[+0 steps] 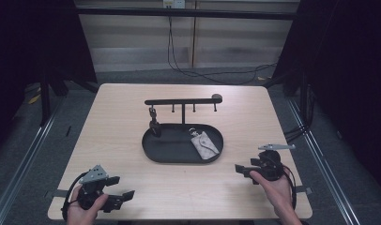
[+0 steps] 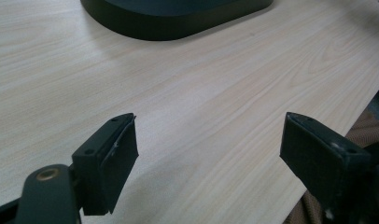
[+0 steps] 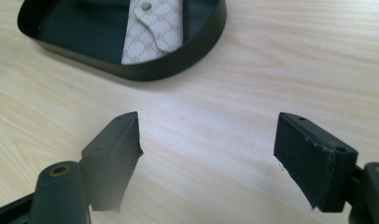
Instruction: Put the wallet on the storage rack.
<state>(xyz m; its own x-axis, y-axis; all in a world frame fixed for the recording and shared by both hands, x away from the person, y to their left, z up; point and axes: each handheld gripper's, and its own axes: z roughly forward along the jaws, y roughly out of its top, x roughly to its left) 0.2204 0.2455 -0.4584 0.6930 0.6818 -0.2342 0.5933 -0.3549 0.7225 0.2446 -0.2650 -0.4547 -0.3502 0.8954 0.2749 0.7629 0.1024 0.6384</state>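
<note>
A black oval tray (image 1: 153,154) sits mid-table with a black hook rack (image 1: 183,101) rising over its far side. A pale patterned key pouch (image 1: 205,145) with a metal ring lies in the tray's right half; a small dark item (image 1: 154,124) hangs from the rack's left hook. My left gripper (image 1: 119,187) rests near the front left corner, open and empty. My right gripper (image 1: 241,168) is at the front right, open and empty, aimed at the tray. In the right gripper view the pouch (image 3: 152,30) lies inside the tray (image 3: 197,49) beyond the jaws.
The light wood table (image 1: 123,112) has its front edge close behind both hands. In the left gripper view the tray's rim (image 2: 178,28) is at the top and the table's edge runs near the right jaw. Cables lie on the floor beyond the table.
</note>
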